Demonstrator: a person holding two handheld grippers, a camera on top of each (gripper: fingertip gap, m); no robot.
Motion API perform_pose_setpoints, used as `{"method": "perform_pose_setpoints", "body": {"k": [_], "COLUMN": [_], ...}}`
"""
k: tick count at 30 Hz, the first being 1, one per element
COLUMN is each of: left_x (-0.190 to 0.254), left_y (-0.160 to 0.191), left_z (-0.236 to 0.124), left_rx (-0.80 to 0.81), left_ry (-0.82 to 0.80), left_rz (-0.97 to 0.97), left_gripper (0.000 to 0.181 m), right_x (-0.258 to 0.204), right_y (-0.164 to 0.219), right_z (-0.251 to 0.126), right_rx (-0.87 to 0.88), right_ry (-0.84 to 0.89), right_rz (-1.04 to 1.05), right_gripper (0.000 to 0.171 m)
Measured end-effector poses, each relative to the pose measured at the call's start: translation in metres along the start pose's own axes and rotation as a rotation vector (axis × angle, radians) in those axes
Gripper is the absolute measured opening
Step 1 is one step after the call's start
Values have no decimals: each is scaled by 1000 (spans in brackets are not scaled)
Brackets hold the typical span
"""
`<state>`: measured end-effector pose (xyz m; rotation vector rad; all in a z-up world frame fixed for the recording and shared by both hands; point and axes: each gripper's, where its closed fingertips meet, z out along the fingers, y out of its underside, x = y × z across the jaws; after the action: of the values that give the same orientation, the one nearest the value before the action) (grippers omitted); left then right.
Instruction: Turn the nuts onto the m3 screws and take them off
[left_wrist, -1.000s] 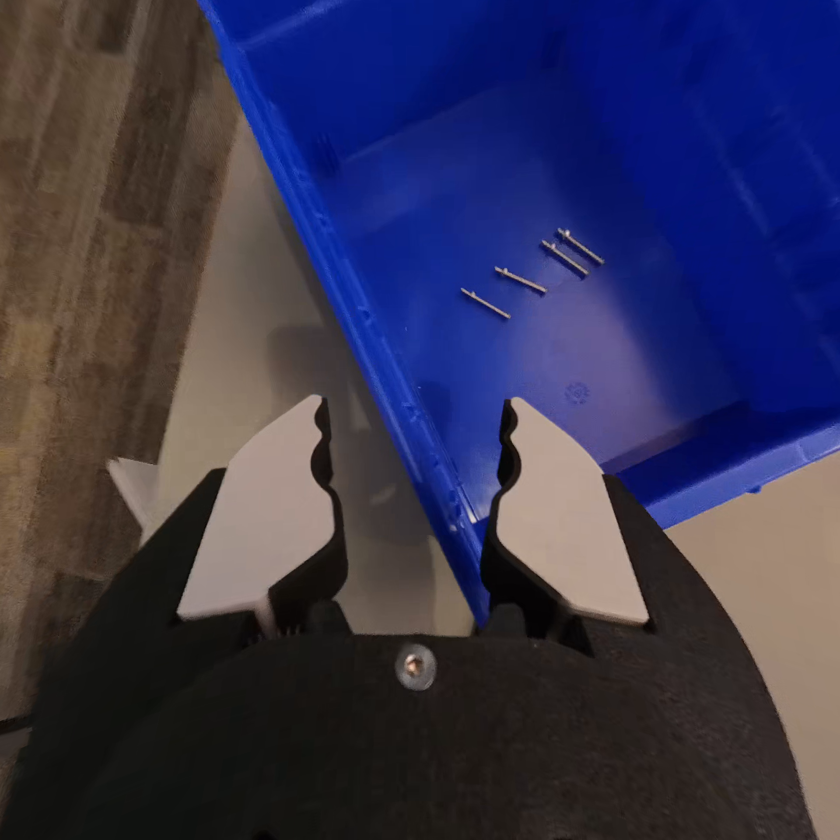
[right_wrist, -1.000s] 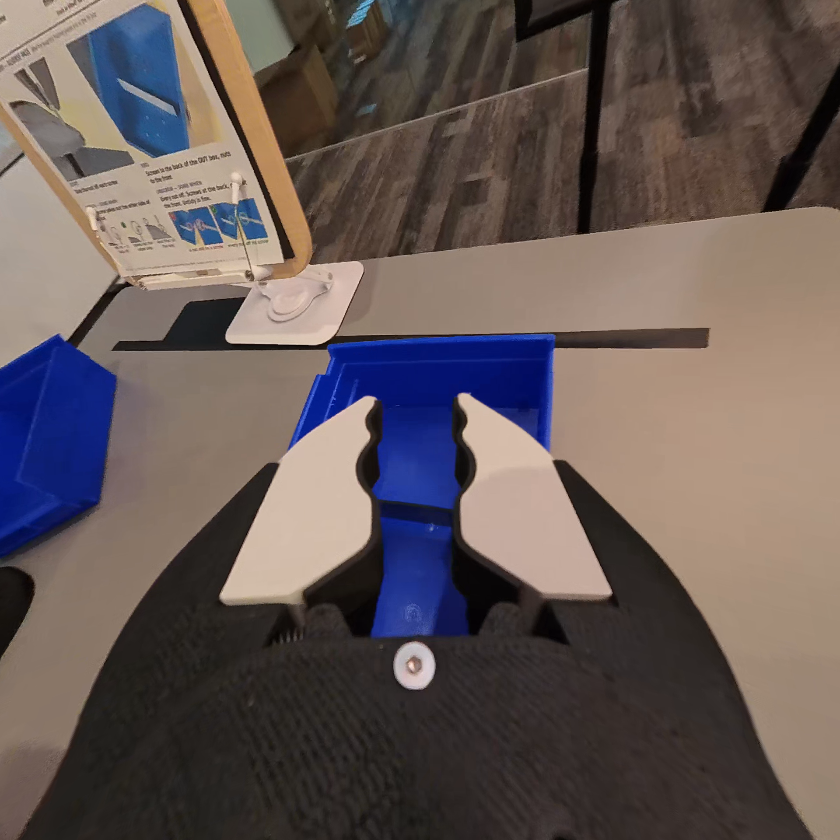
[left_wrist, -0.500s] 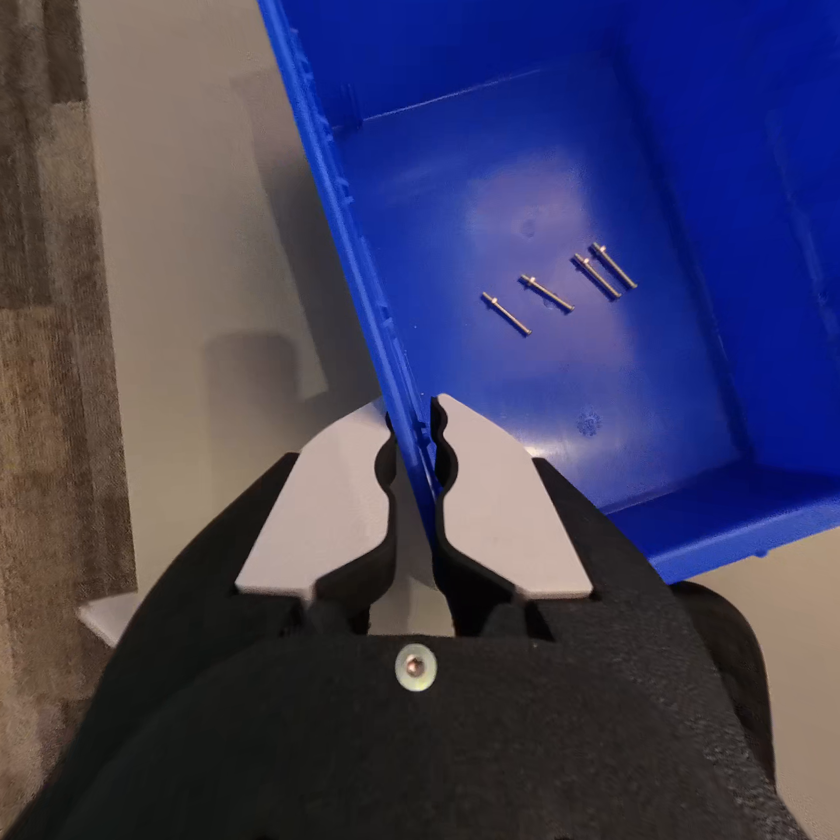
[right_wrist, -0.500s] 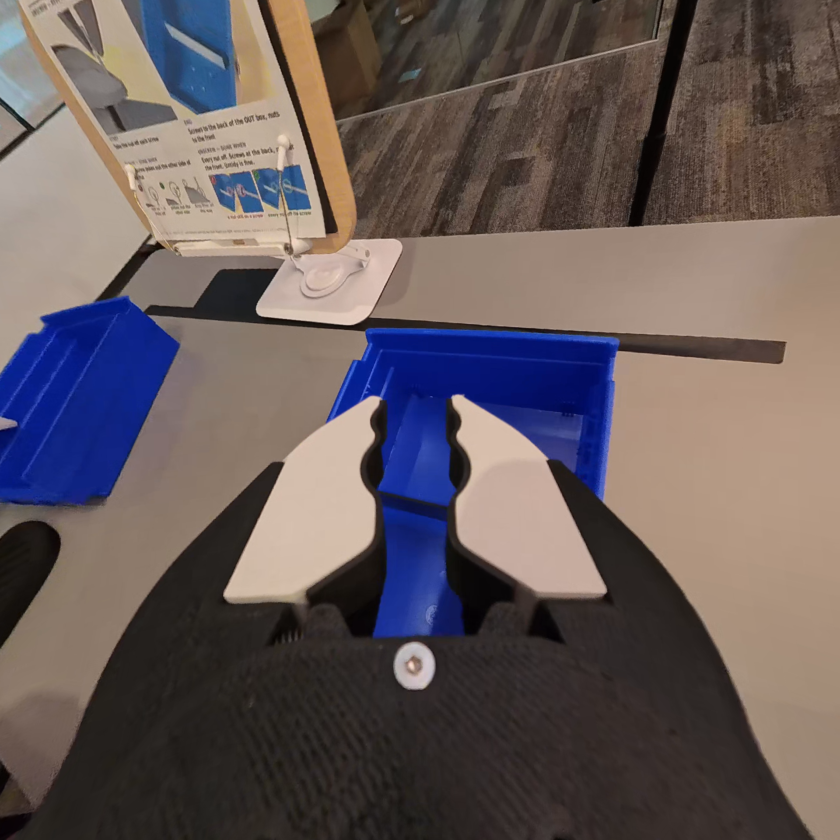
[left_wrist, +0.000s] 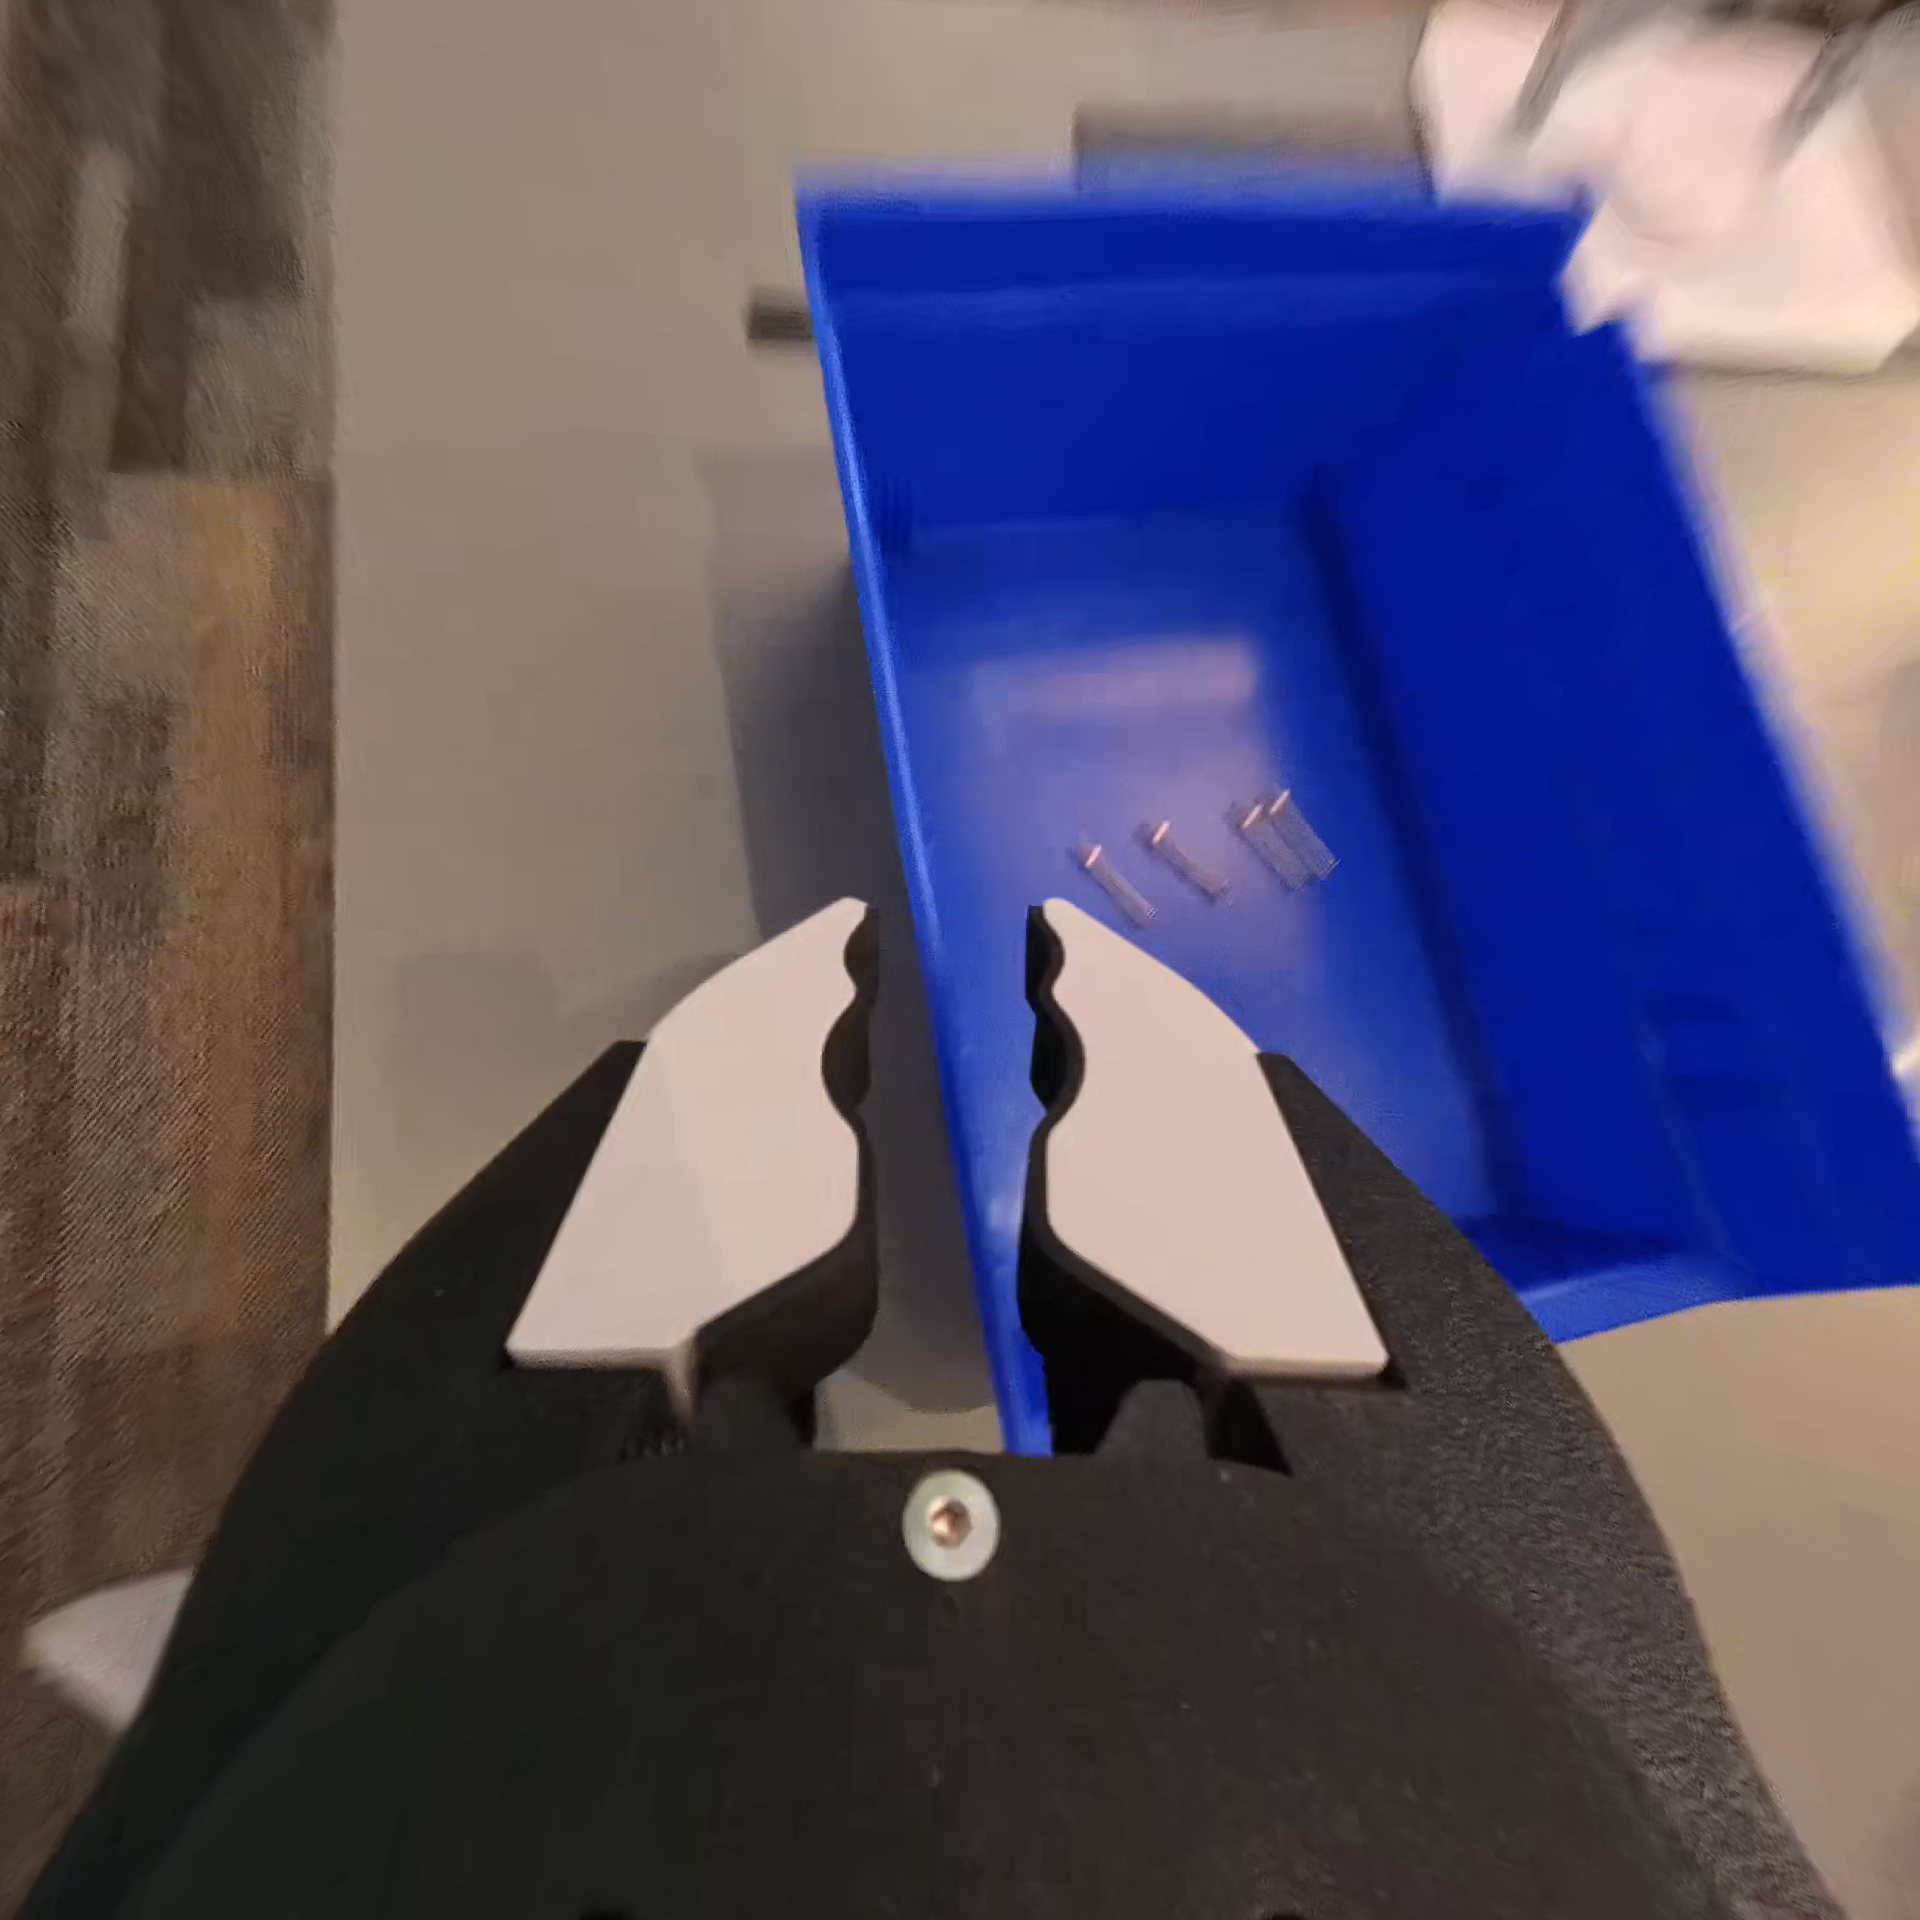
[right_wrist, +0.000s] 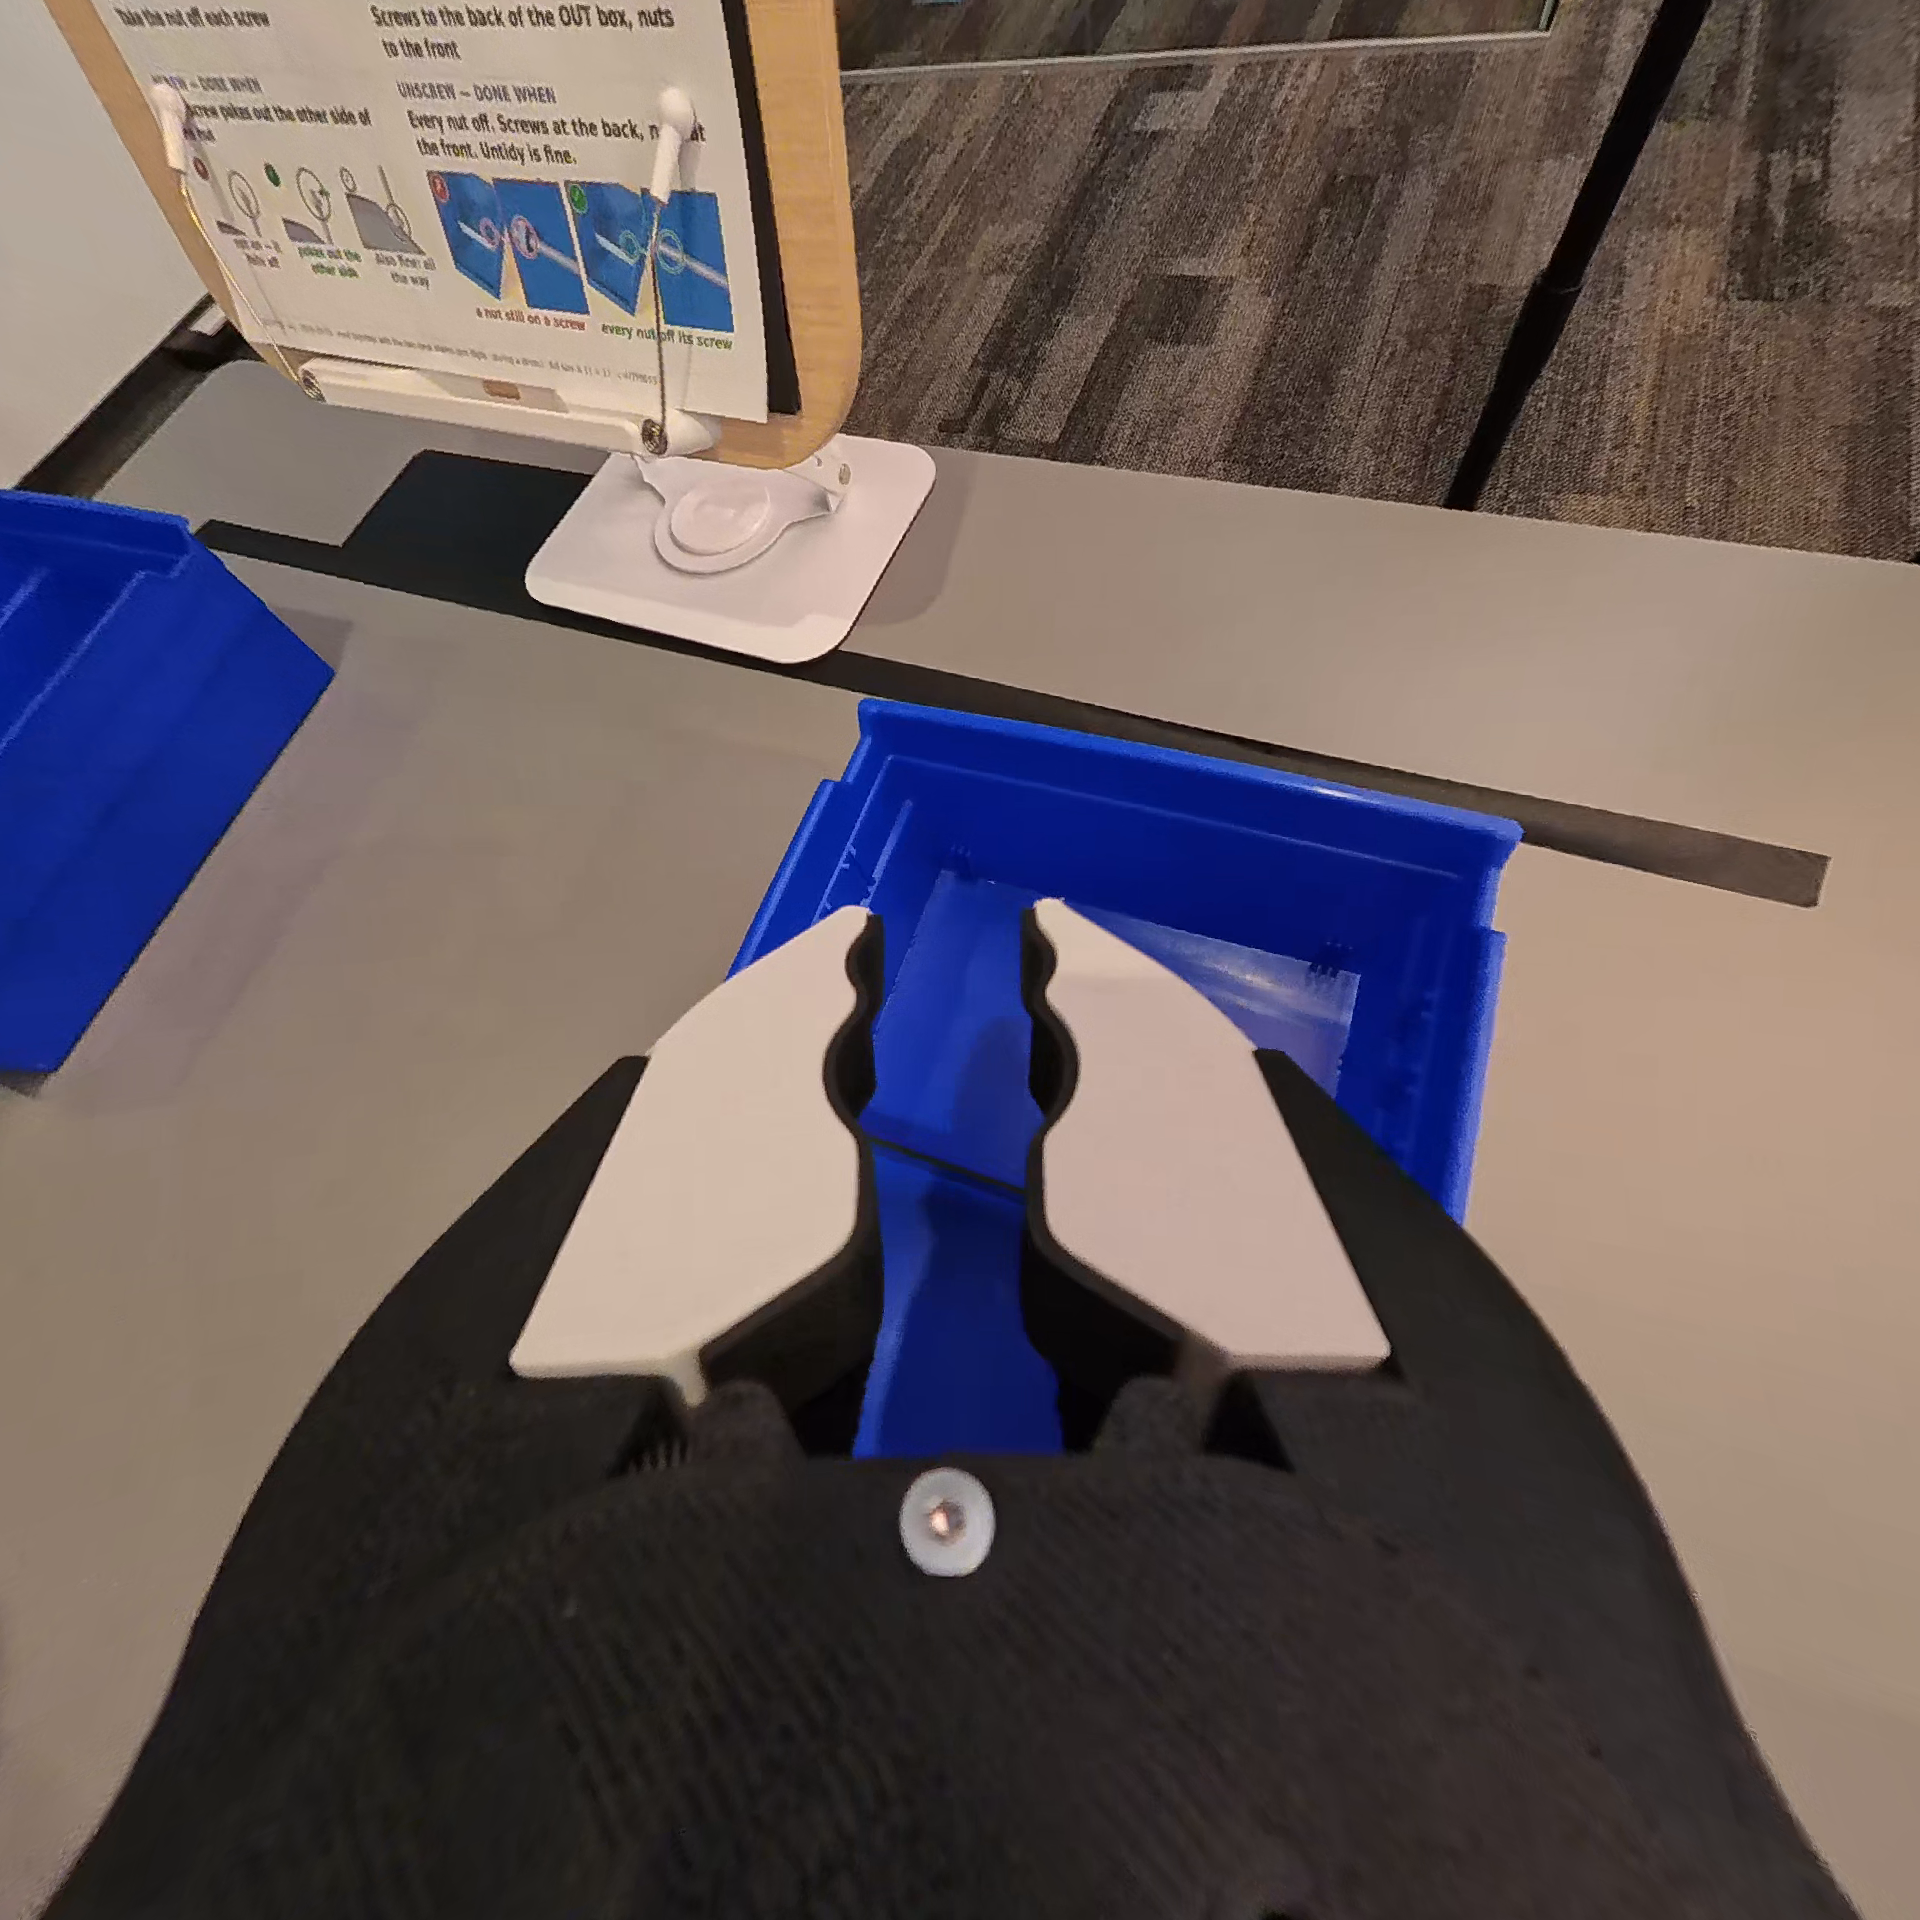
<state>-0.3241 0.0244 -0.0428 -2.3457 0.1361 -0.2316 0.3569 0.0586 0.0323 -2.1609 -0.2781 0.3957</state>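
Several thin m3 screws (left_wrist: 1205, 862) lie side by side on the floor of a blue bin (left_wrist: 1091, 416); no nuts show. My left gripper (left_wrist: 951, 909) straddles this bin's left wall. Its jaws are a little apart: the wall lies against the right finger (left_wrist: 1174, 1143), and a strip of table shows between it and the left finger. The view is blurred. My right gripper (right_wrist: 951, 914) hovers over the front of a second blue bin (right_wrist: 1195, 831), jaws slightly apart and empty. The first bin also shows at the left of the right wrist view (right_wrist: 135, 779).
An instruction board on a white stand (right_wrist: 727, 540) is at the back of the grey table (right_wrist: 520, 883), behind a black strip. The stand shows blurred in the left wrist view (left_wrist: 1714, 208). The table's left edge and the floor (left_wrist: 156, 831) are just left of my left gripper. Across from one pair of fingers to the other is roughly 70 cm.
My left gripper went from wide open to narrow around the bin wall, then widened a little. The bin has swung in its view. My right gripper has moved forward over the second bin.
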Motion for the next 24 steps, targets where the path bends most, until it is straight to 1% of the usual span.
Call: {"method": "perform_pose_setpoints", "body": {"k": [2,3,4,5,6,7,9,10,13,15,19,24], "left_x": [28,45,57,68,78,81,79,78,73,66,50,50], "left_y": [-28,-37,-40,-37,-28,-18,-4,1,18,24,29,38], "left_z": [-27,-36,-37,-32,-21,-7,24,39,72,83,90,97], "left_rx": [160,201,194,142,56,-38,-165,-197,-322,-377,-464,-545], "left_ry": [88,122,113,86,51,-4,-92,-97,-68,-103,-213,-228], "left_rz": [-39,-43,-35,3,56,102,142,117,-26,-68,-59,-98], "left_gripper": [27,26,25,25,28,36,36,33,34,33,33,33], "right_x": [0,-1,-1,-2,-4,-5,-7,-8,-8,-7,-6,-7], "right_y": [-1,-2,-3,-4,-4,-4,-3,-2,3,5,8,12], "right_z": [-1,-2,-2,-2,-2,-1,1,2,5,7,12,16], "right_rx": [6,9,12,13,11,8,-4,-13,-38,-45,-65,-101], "right_ry": [9,12,13,13,12,10,9,9,3,-3,-17,-19], "right_rz": [-7,-9,-9,-10,-12,-17,-30,-34,-41,-34,-31,-45], "right_gripper": [26,26,26,26,26,26,27,27,29,30,30,31]}}
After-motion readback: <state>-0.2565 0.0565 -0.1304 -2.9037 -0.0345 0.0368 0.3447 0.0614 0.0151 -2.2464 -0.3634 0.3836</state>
